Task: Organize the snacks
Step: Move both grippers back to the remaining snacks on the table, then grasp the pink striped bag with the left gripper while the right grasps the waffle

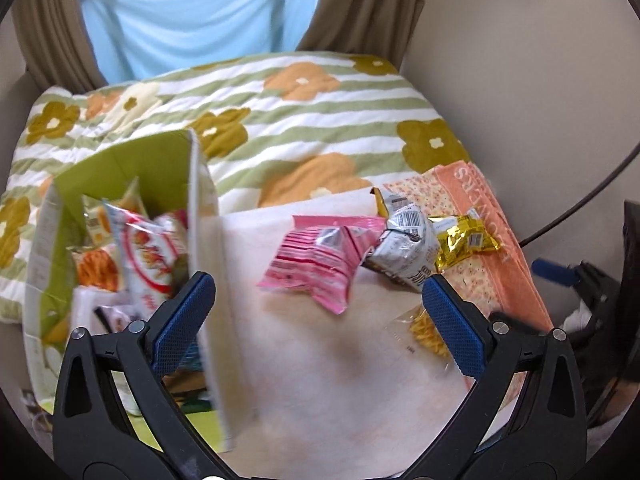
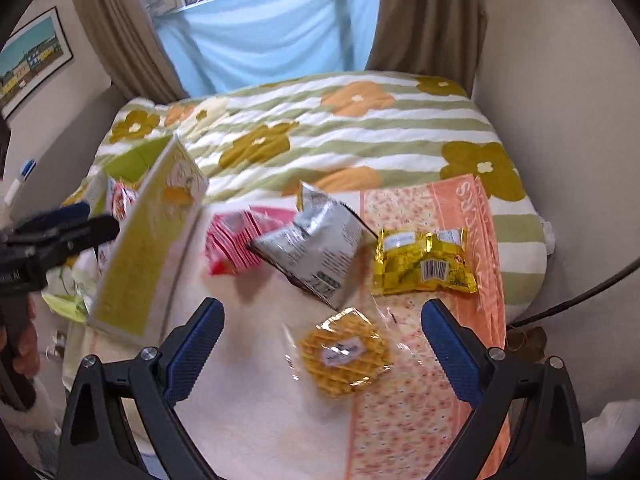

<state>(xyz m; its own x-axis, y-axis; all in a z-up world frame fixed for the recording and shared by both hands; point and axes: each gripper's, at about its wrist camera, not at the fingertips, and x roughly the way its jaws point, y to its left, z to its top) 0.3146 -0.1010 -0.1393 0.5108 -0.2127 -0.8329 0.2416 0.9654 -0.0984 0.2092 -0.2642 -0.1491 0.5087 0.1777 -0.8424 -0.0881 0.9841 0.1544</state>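
A green cardboard box [image 1: 120,168] stands at the left, holding several snack packets [image 1: 148,256]; it also shows in the right wrist view [image 2: 136,256]. On the towel lie a pink packet [image 1: 316,260] [image 2: 236,240], a silver packet [image 1: 404,248] [image 2: 316,248], a gold packet [image 1: 464,244] [image 2: 424,264] and a wrapped round waffle [image 2: 346,352] [image 1: 424,330]. My left gripper [image 1: 316,320] is open and empty, straddling the box's right wall. My right gripper [image 2: 322,344] is open and empty, just above the waffle. The left gripper also shows at the left edge of the right wrist view [image 2: 60,232].
The snacks lie on a cream towel [image 2: 260,400] and an orange patterned towel [image 2: 416,412] over a green striped flowered quilt [image 2: 360,132]. Curtains and a blue sheet [image 2: 272,44] hang behind. A wall and a black cable [image 2: 580,296] are at the right.
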